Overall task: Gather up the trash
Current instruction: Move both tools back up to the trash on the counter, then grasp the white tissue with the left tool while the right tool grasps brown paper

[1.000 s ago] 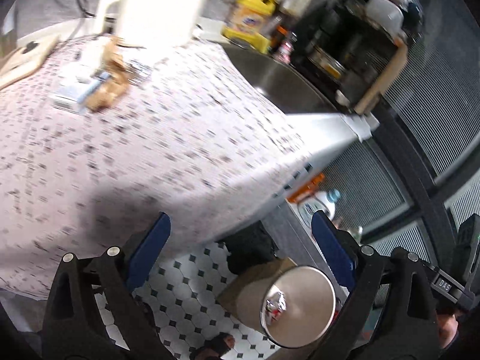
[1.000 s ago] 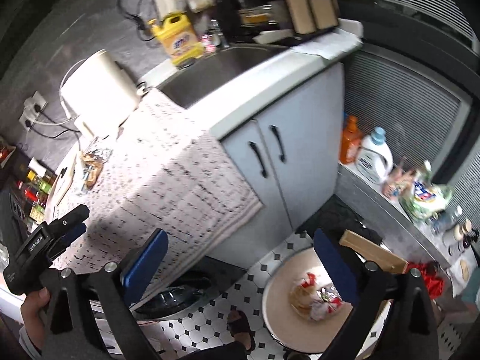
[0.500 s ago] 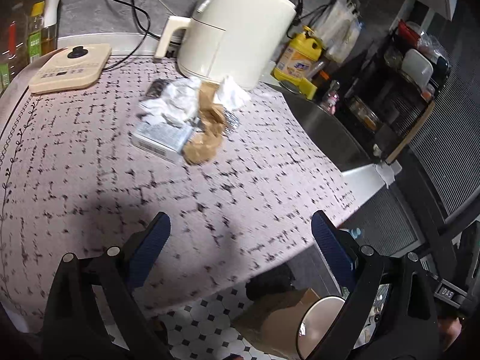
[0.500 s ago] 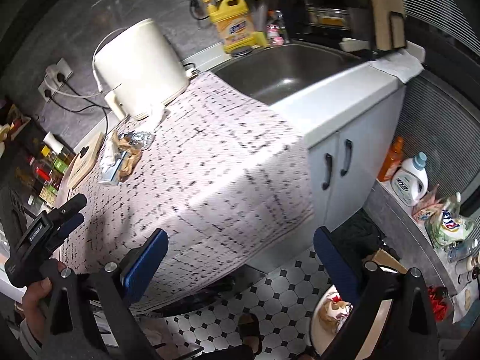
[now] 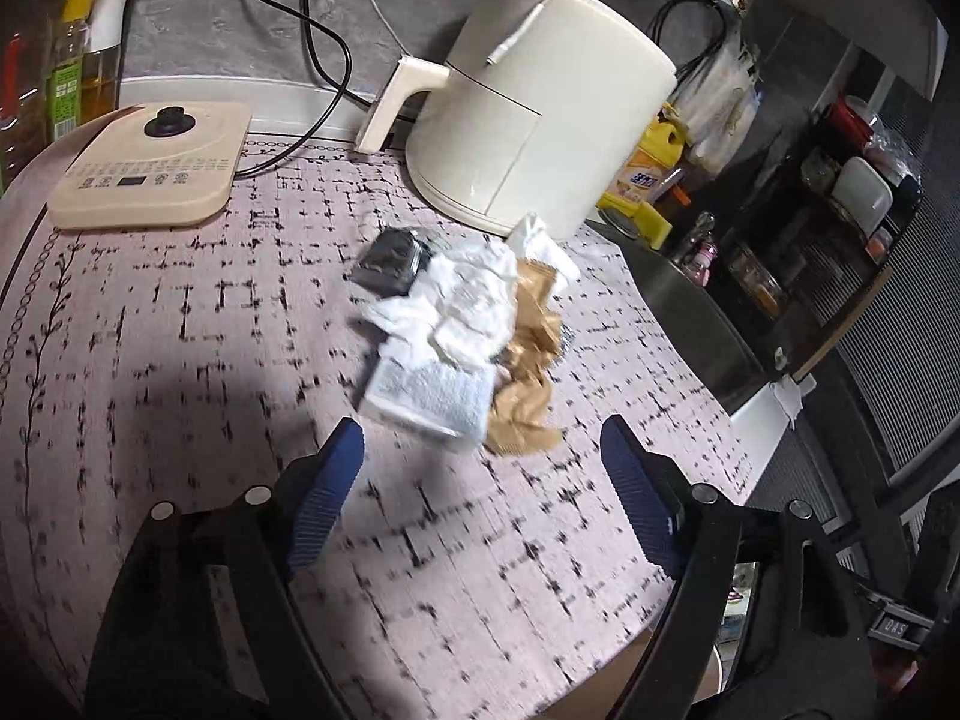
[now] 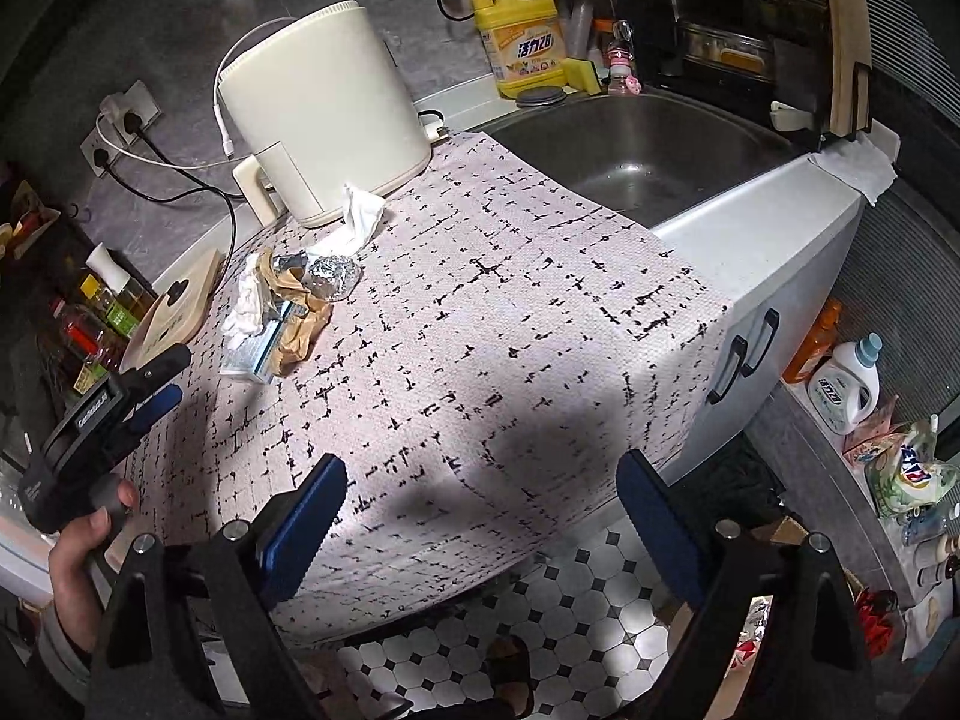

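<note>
A pile of trash lies on the patterned counter cloth [image 5: 180,360] in front of a cream appliance [image 5: 534,102]: white crumpled tissue [image 5: 462,306], brown crumpled paper [image 5: 528,372], a small white-blue carton [image 5: 426,396] and a dark wrapper [image 5: 390,261]. In the right wrist view the pile [image 6: 282,306] includes a foil ball [image 6: 330,276]. My left gripper [image 5: 480,492] is open and empty, just short of the carton; it also shows in the right wrist view [image 6: 120,402]. My right gripper [image 6: 480,516] is open and empty, above the counter's front edge.
A cream control base [image 5: 150,168] and oil bottles [image 5: 72,78] stand at the back left. A steel sink [image 6: 648,150] with a yellow detergent bottle [image 6: 528,42] lies to the right. Cabinet doors [image 6: 744,348], floor tiles [image 6: 600,588] and bottles [image 6: 846,384] sit below.
Both grippers have swung up from the floor bin toward the counter. The left gripper has closed in on the trash pile. Both stayed open and empty.
</note>
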Motion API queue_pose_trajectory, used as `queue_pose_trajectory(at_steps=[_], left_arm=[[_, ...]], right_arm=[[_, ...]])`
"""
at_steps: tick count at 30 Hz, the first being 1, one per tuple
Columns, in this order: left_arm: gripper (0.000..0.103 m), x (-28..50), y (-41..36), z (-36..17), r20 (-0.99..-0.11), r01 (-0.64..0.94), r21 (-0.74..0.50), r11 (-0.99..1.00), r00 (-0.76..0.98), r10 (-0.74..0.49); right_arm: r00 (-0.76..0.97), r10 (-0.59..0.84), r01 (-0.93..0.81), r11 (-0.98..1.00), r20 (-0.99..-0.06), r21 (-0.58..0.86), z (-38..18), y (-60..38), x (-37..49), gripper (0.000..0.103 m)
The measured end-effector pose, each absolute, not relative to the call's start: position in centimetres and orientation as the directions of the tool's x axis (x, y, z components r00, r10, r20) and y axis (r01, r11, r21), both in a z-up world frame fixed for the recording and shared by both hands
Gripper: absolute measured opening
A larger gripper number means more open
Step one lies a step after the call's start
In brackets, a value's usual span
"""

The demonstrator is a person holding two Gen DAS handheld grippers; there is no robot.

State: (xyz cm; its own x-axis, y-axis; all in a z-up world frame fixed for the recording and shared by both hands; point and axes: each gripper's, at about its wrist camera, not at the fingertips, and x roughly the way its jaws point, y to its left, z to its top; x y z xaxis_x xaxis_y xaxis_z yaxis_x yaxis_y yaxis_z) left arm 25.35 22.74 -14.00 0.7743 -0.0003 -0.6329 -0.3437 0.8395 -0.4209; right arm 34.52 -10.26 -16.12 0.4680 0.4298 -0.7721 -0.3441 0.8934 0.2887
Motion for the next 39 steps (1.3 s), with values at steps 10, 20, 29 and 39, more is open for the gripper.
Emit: queue_pose_trajectory(at_steps=[10, 20, 29, 39], left_arm=[[0.080, 30.7, 25.8, -15.1, -0.644, -0.240, -0.362, 0.901, 0.763, -0.055], [0.068, 33.1, 27.1, -16.9, -0.643, -0.169, -0.389, 0.905, 0.754, -0.135], [0.018, 31.2, 27.8, -17.1, -0.651, -0.140, -0.397, 0.907, 0.739, -0.171], [0.017, 25.4, 31.2, -16.7, -0.662, -0.260, -0.409, 0.875, 0.744, -0.089]], right_arm=[[0.497, 0.425, -0.327, 0.899, -0.757, 0.291, -15.7, -7.4, 35.3, 0.086], [0.455, 0.432, -0.324, 0.895, -0.779, 0.307, -17.3, -3.7, 36.2, 0.086], [0.400, 0.482, -0.418, 0.853, -0.779, 0.313, -17.7, 2.1, 37.3, 0.085], [0.317, 0.541, -0.506, 0.791, -0.779, 0.344, -18.9, 8.0, 38.5, 0.071]])
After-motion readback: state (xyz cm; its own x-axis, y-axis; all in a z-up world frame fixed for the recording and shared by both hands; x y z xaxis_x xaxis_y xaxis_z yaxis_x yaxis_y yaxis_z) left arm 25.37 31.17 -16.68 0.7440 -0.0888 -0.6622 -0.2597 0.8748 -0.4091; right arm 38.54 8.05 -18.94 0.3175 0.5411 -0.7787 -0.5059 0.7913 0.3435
